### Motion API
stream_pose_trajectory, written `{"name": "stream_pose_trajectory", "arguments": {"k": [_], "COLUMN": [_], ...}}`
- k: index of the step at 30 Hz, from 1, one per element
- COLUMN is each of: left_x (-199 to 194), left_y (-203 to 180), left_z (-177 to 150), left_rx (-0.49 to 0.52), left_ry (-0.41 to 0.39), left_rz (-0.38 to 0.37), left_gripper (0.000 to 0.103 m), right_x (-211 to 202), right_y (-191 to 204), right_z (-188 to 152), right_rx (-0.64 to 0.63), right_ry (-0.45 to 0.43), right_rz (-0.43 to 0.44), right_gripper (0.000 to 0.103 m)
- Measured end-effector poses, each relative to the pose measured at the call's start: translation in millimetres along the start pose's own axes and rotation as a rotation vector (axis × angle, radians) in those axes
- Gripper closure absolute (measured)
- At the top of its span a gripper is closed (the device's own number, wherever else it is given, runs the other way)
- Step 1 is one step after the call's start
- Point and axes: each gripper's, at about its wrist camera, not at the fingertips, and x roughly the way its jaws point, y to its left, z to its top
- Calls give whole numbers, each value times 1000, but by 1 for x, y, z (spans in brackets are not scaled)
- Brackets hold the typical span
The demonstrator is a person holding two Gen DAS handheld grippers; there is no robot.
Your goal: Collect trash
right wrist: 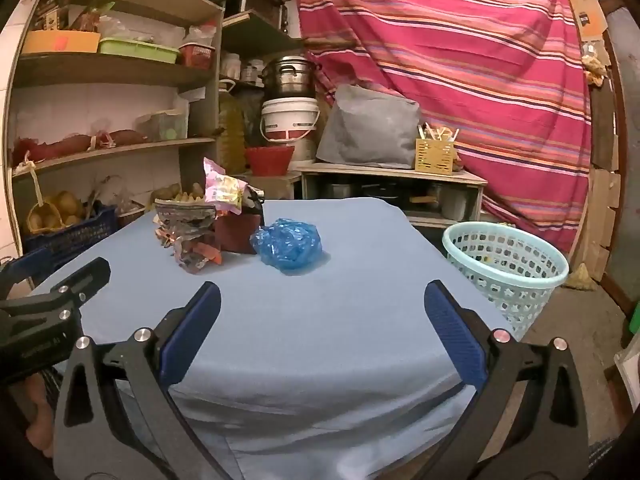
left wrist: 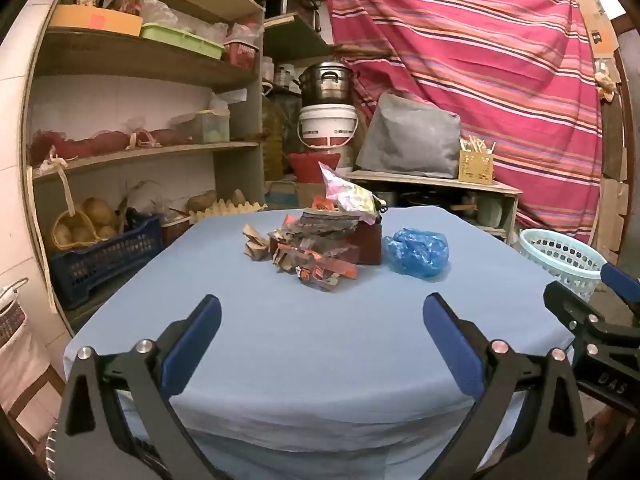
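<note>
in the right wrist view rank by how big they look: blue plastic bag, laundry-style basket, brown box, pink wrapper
1. basket
2. blue plastic bag
3. brown box and pink wrapper: too alike to rank, and the box is partly hidden.

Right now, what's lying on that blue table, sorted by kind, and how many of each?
Crumpled blue plastic bag: 1
Pink and yellow snack wrapper: 1
Dark red box: 1
Crumpled brown paper: 1
Heap of torn orange and grey wrappers: 1 heap, pieces too tangled to count
Total: 5
</note>
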Motion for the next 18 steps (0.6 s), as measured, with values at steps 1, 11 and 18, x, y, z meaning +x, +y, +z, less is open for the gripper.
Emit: {"name": "stream_pose_trajectory", "arguments": {"k": [1, 11, 18], "left_x": [-1, -6, -8], "left_y": [-1, -3, -1], "left_z": [-1, -3, 0], "left_rx": [3, -3, -7], "left_ry": [-6, -19, -16], "left_rz": [3, 2, 0], "left_gripper": [4, 4, 4], "right_x": [-1, -2, -1], "right_y": [0, -2, -2], "right_z": [-1, -1, -1], "right_rx": [2, 0, 0], "right_ry": [-2, -12, -11], "right_rz": [-1, -1, -2], "right_gripper": [4, 4, 4]}}
